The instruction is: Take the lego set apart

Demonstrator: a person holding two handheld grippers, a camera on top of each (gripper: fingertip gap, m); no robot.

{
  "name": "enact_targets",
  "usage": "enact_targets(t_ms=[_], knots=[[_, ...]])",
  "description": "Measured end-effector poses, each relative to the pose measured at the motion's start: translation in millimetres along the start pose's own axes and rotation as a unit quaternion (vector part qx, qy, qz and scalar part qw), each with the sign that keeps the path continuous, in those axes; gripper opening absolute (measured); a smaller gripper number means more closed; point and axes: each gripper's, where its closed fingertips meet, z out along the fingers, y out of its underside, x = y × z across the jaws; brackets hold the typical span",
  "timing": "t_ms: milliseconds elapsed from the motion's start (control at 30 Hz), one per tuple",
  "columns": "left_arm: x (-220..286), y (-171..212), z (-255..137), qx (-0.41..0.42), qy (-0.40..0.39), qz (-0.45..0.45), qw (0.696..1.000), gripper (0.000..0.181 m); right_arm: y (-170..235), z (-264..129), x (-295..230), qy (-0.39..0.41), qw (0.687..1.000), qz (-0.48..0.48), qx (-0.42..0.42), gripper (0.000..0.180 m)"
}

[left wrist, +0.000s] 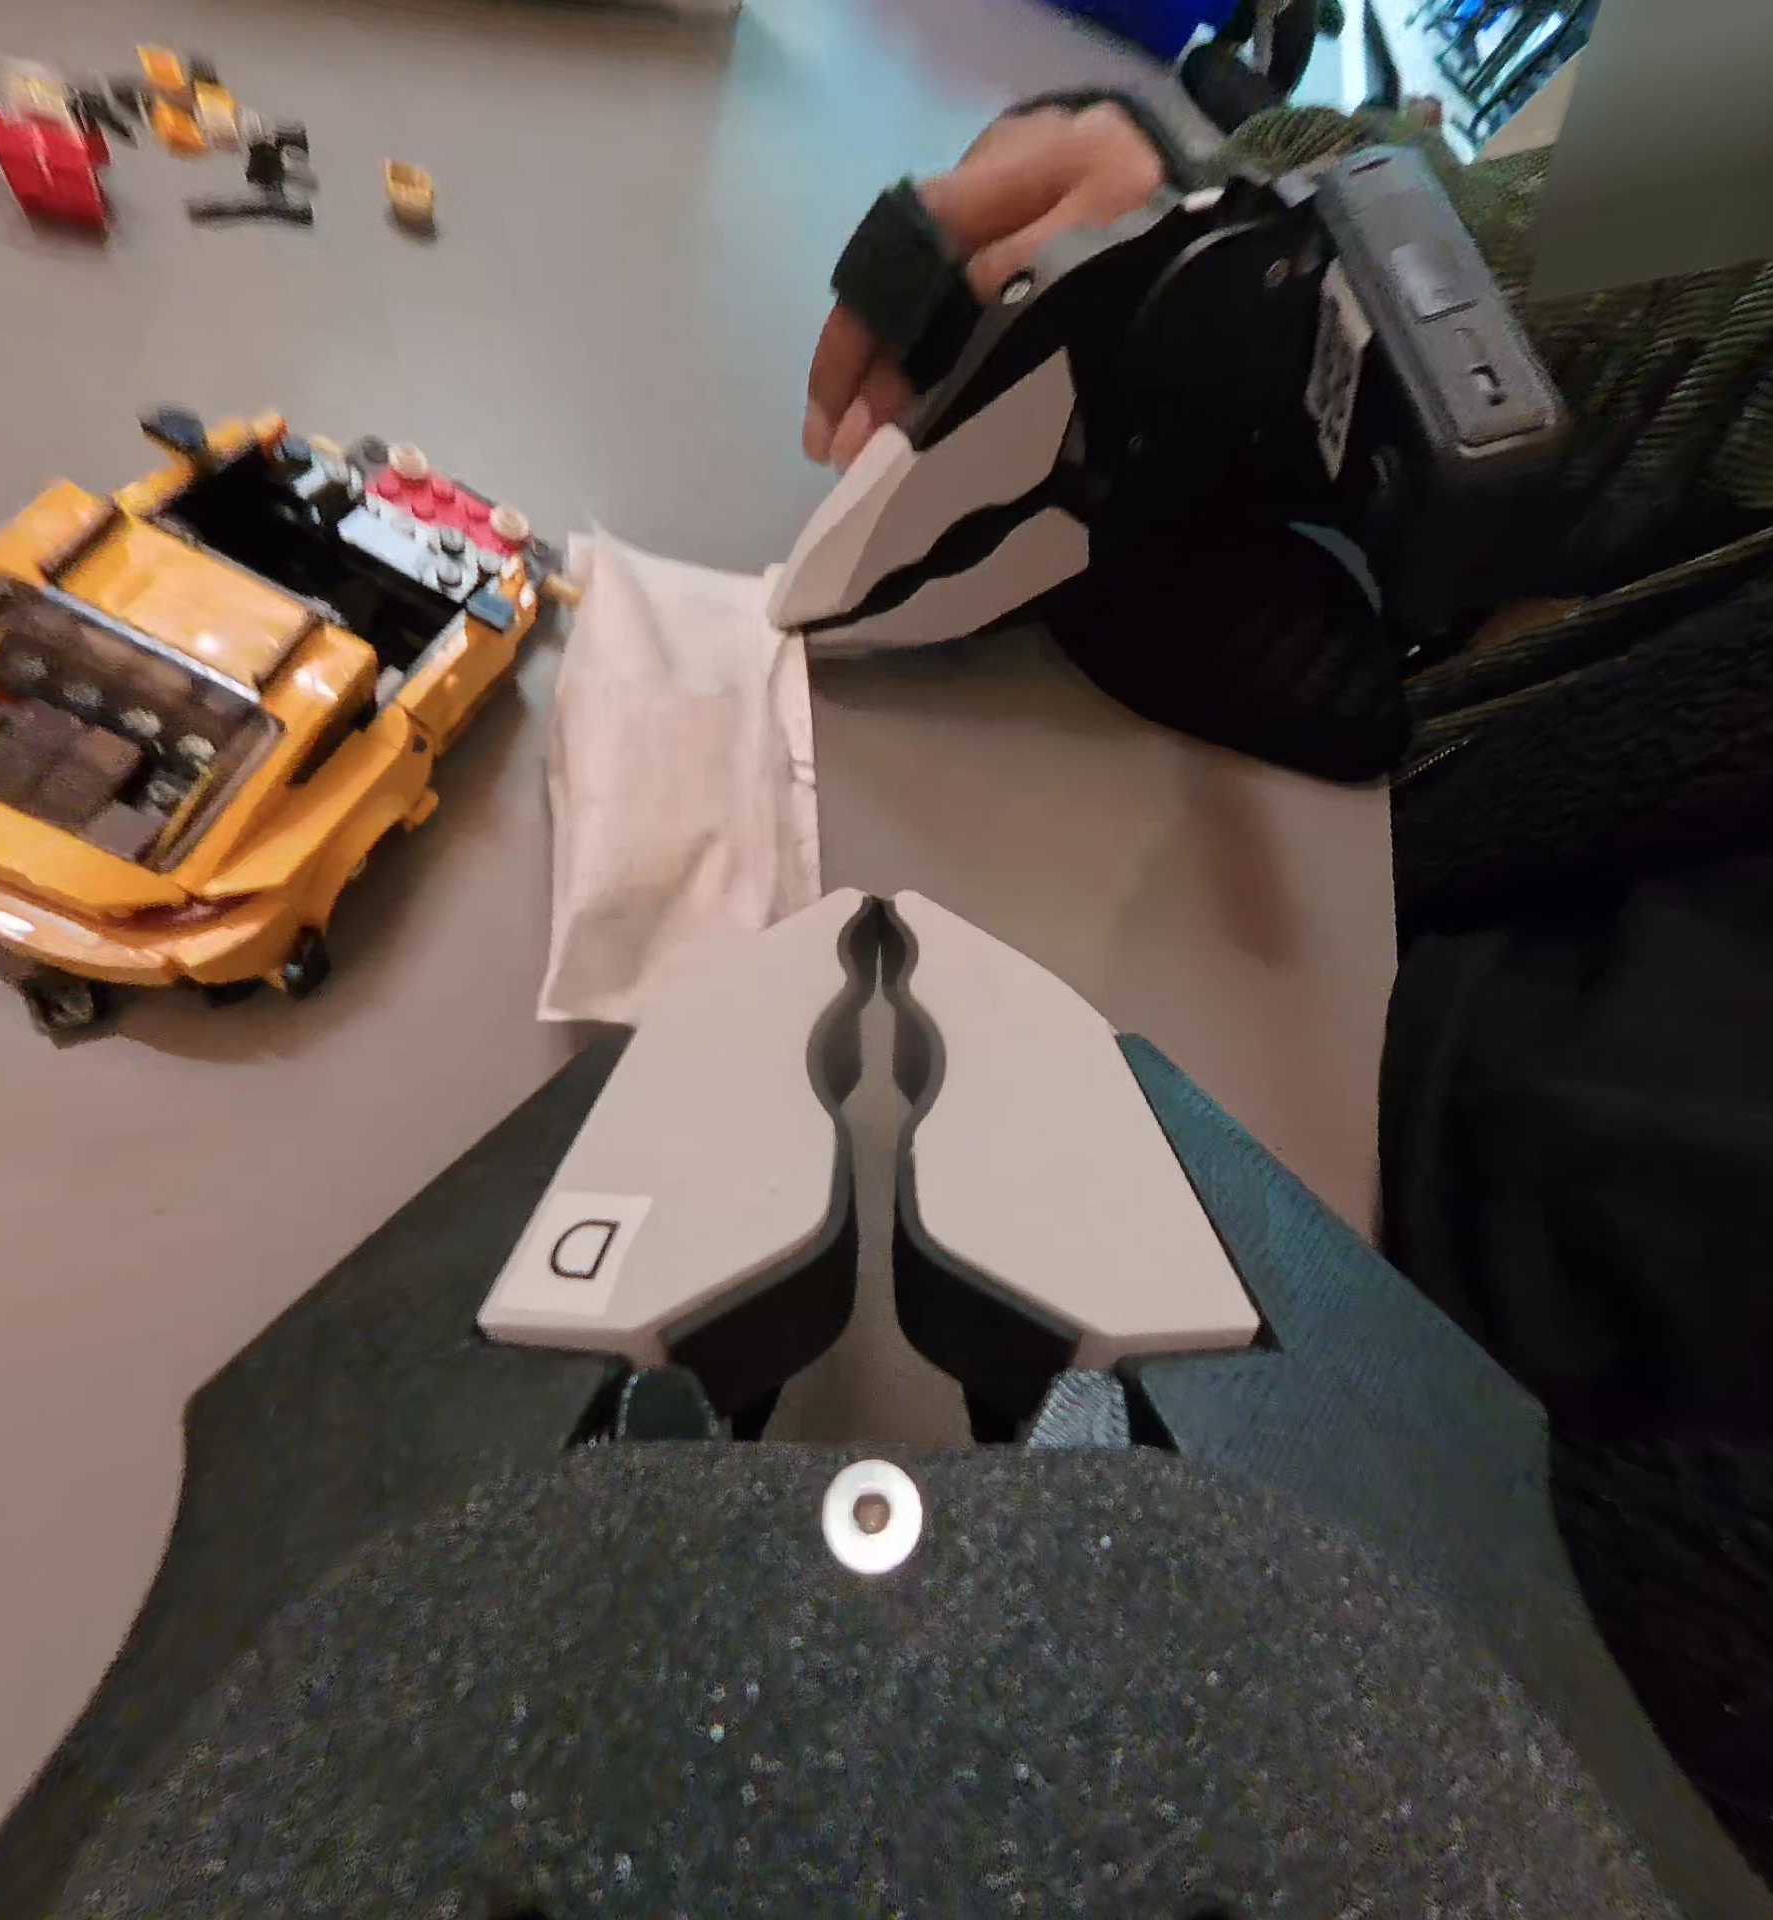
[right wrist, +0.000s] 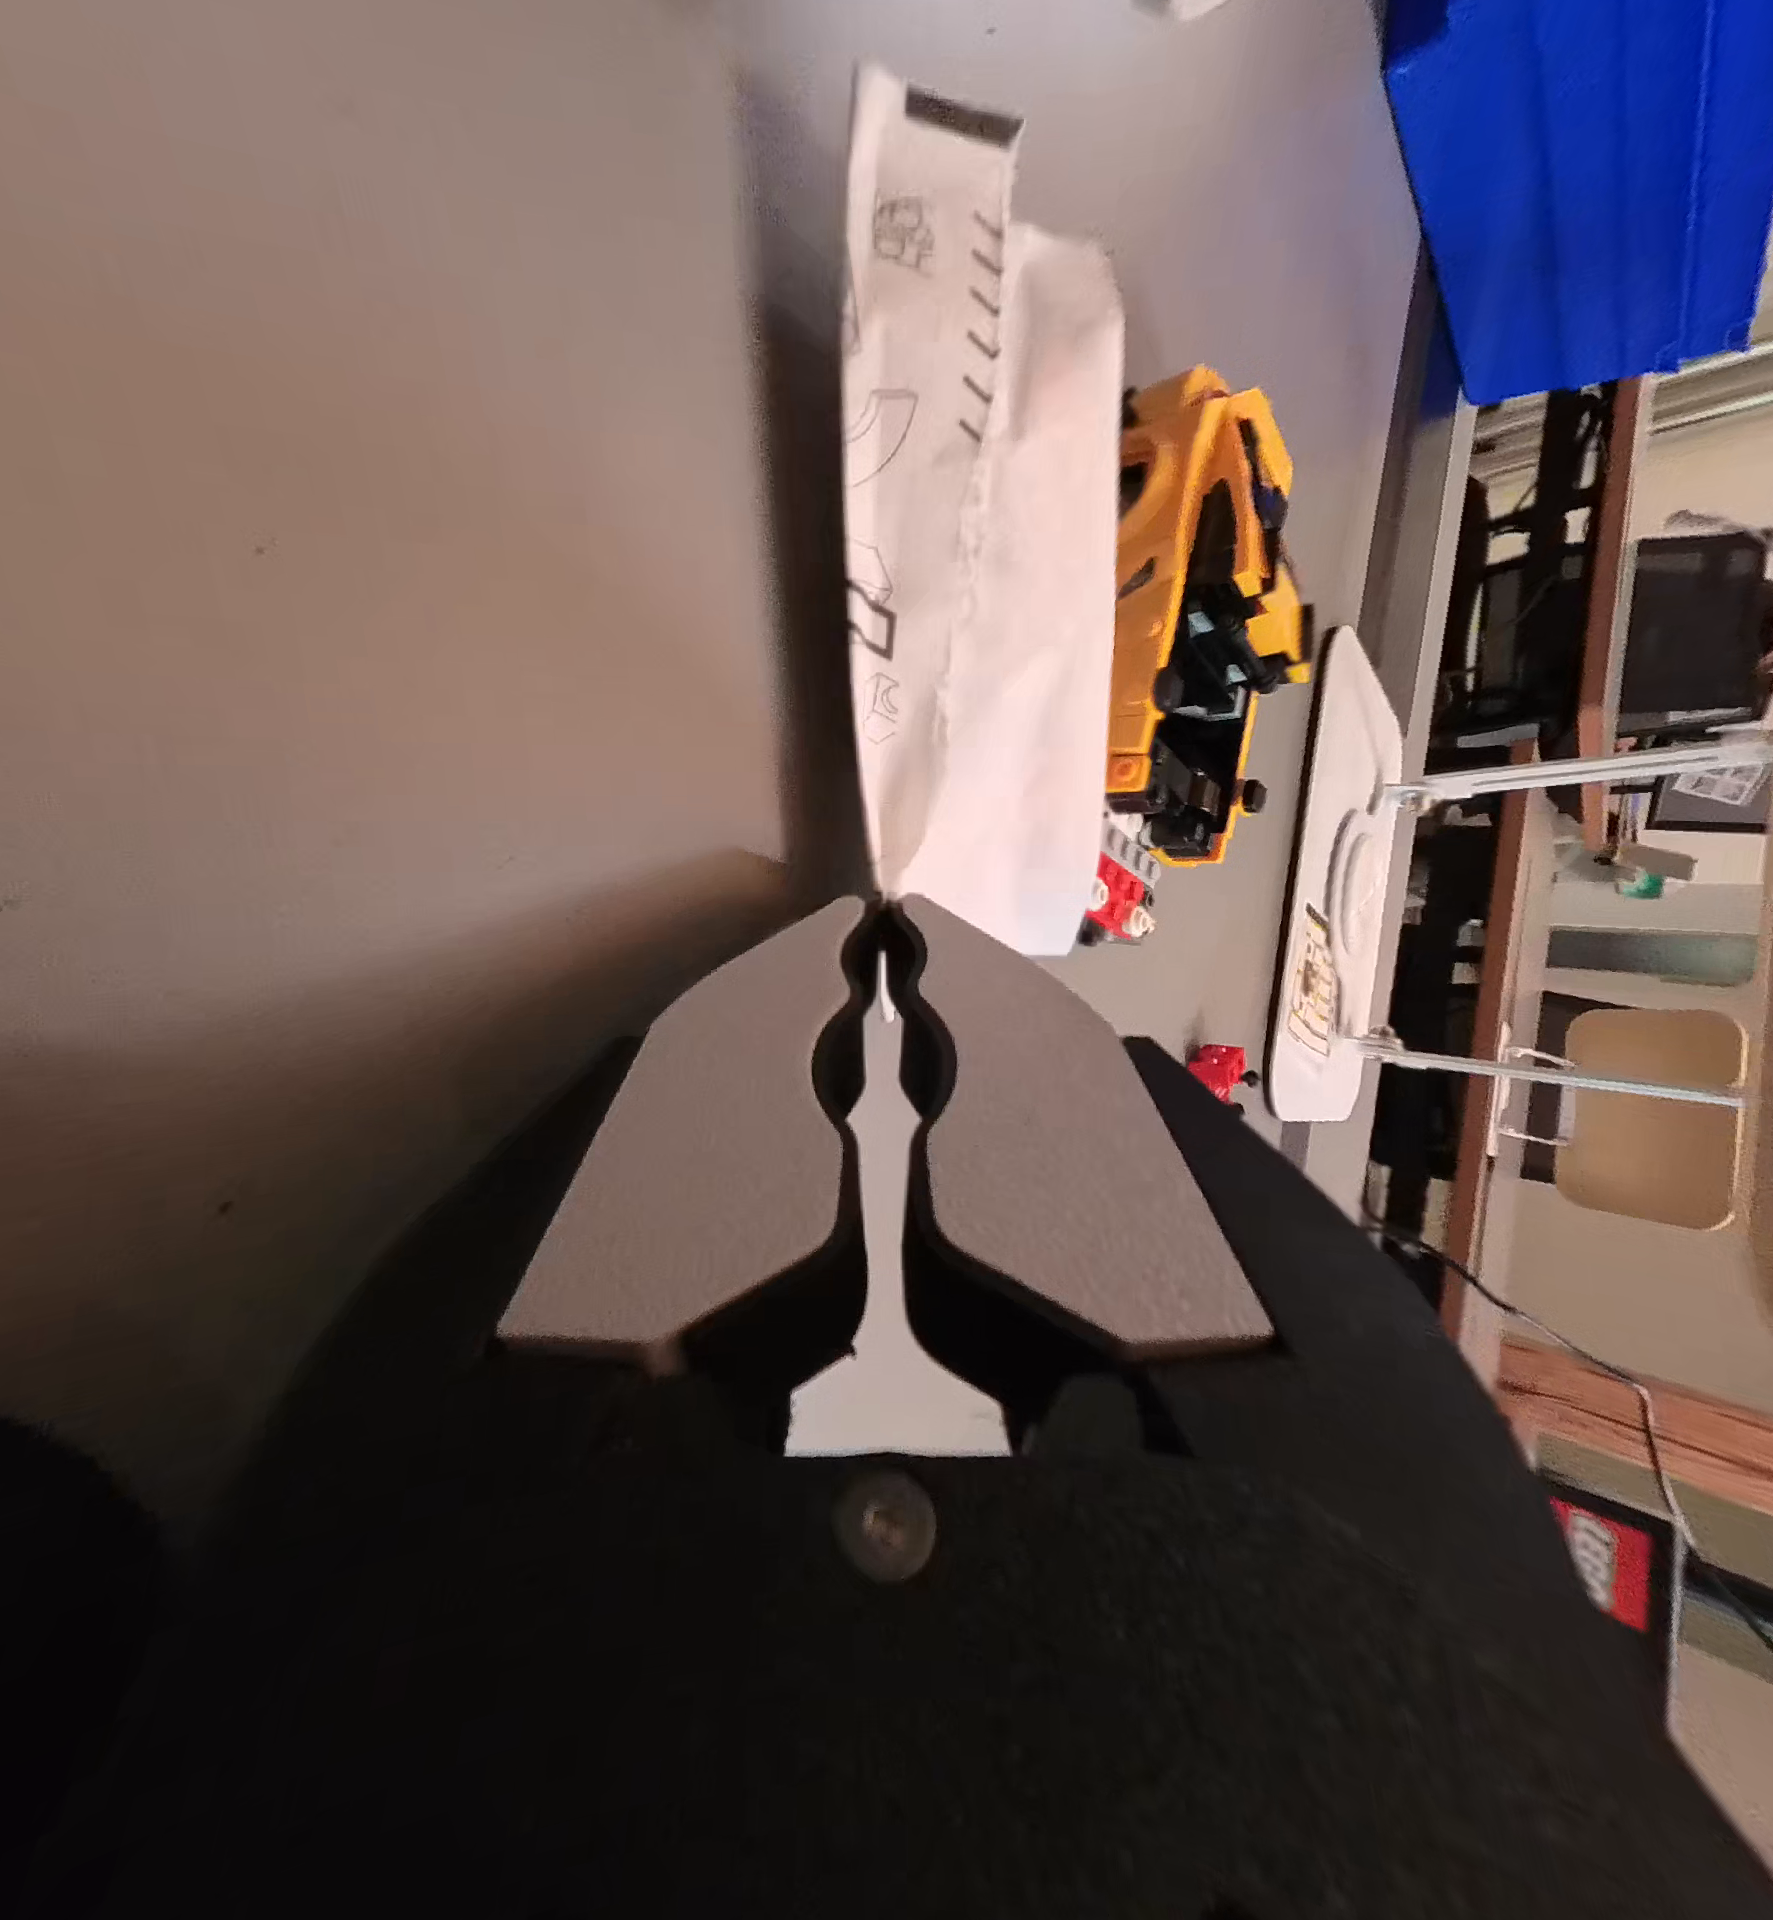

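The right gripper (right wrist: 884,914) has its jaws closed on the edge of a white paper bag (right wrist: 975,520), which lies on the grey counter (left wrist: 238,1195) beside the yellow lego car (left wrist: 186,717). The left gripper (left wrist: 877,904) hovers with jaws pressed together on nothing, while loose bricks (left wrist: 51,156) sit well apart from the car
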Motion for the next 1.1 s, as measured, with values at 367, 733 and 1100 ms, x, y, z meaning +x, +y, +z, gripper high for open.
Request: enact_targets(t_ms=[367, 733, 1100], knots=[[18, -29, 11, 0.033, -0.16, 0.314, 0.935, 0.05, -30, -49, 6, -0.244, 0.918, 0.306, 0.058, 0.0], [10, -8, 25, -0.044, -0.146, 0.277, 0.949, 0.0, -34, -66, -1, -0.294, 0.887, 0.344, 0.087, 0.008], [16, -14, 29, -0.02, -0.125, 0.252, 0.959, 0.0, -48, -40, 2, -0.215, 0.945, 0.243, 0.032, 0.004]])
